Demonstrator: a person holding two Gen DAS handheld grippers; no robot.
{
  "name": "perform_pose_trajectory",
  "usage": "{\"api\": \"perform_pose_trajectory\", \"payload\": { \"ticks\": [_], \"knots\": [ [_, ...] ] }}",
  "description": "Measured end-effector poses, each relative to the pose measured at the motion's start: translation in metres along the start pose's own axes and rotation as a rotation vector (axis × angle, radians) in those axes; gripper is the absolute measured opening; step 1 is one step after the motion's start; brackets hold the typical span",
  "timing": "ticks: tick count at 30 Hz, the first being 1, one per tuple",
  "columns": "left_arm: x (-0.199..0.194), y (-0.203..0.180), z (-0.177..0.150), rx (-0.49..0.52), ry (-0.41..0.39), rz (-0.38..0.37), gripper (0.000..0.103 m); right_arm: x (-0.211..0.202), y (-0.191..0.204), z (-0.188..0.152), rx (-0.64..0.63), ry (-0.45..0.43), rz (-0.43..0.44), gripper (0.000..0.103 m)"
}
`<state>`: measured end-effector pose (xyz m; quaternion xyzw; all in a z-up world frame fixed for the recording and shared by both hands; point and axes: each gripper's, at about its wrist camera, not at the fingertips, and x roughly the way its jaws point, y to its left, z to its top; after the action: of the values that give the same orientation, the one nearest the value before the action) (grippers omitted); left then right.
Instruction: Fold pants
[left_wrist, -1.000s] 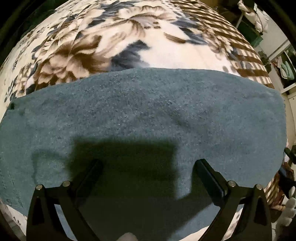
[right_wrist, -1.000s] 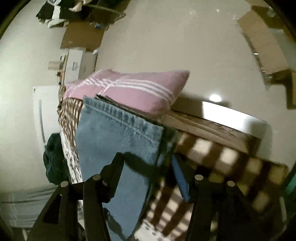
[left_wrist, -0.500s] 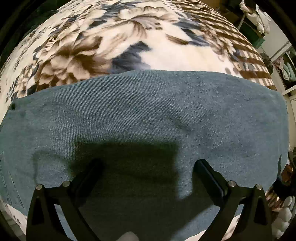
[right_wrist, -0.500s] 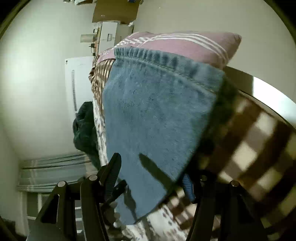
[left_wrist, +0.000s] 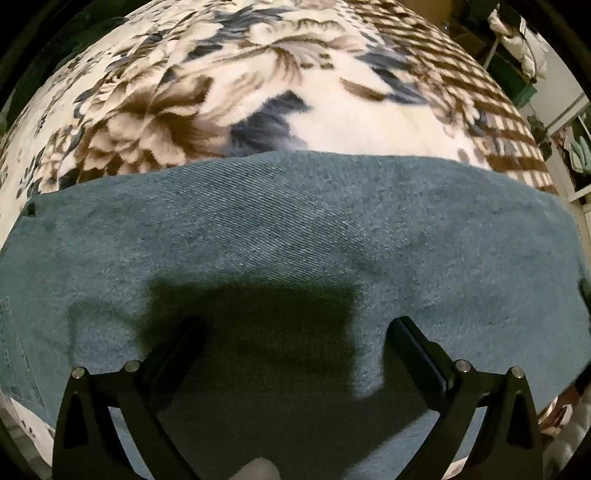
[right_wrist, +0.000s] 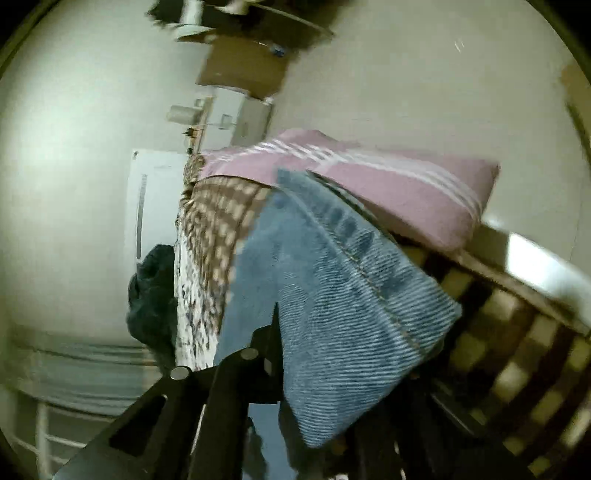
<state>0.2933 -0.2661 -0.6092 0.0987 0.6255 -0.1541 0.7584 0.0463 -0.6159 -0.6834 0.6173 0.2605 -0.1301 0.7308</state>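
Blue denim pants (left_wrist: 295, 236) lie flat across a floral blanket (left_wrist: 258, 85) in the left wrist view. My left gripper (left_wrist: 295, 332) hovers just above the denim, jaws wide apart and empty, casting a shadow on the cloth. In the right wrist view the hem end of a pant leg (right_wrist: 340, 295) is lifted off the bed, and my right gripper (right_wrist: 317, 354) is shut on it. Only its left finger (right_wrist: 269, 350) shows; the cloth hides the other.
A pink striped pillow (right_wrist: 388, 184) lies at the head of the bed beyond the lifted leg. A dark green garment (right_wrist: 151, 291) lies by the bed's far side. A wooden bed frame (right_wrist: 517, 288) and white wall are at right. Shelves (left_wrist: 554, 110) stand past the blanket.
The right gripper has closed on the pant leg end and swung with it, tilting the view. The left gripper has held nearly still over the denim.
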Motion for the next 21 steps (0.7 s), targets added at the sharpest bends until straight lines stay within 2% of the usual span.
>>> {"api": "perform_pose_trajectory", "payload": {
  "ticks": [2, 5, 8, 11, 14, 16, 21],
  "knots": [
    [-0.002, 0.003, 0.0, -0.006, -0.005, -0.017, 0.103, -0.021, 0.021, -0.005, -0.059, -0.024, 0.047, 0.008],
    [-0.004, 0.007, 0.0, -0.01, -0.012, -0.033, 0.103, -0.029, 0.052, -0.011, -0.141, -0.057, 0.016, 0.008],
    [-0.004, 0.009, 0.002, -0.013, -0.009, -0.044, 0.103, -0.025, 0.053, -0.002, -0.117, -0.067, -0.049, 0.009],
    [-0.004, 0.012, 0.003, -0.011, -0.007, -0.052, 0.103, 0.001, 0.036, 0.017, -0.02, 0.004, -0.101, 0.013],
    [-0.01, 0.018, 0.004, -0.021, -0.013, -0.093, 0.103, 0.008, 0.041, 0.022, -0.047, -0.005, -0.132, 0.009],
    [-0.024, 0.03, 0.007, -0.058, -0.038, -0.176, 0.103, -0.009, 0.067, 0.015, -0.143, -0.028, -0.134, 0.007],
    [-0.077, 0.067, 0.009, -0.116, -0.11, -0.247, 0.103, -0.033, 0.156, -0.036, -0.337, -0.019, -0.076, 0.007]
  ]
}}
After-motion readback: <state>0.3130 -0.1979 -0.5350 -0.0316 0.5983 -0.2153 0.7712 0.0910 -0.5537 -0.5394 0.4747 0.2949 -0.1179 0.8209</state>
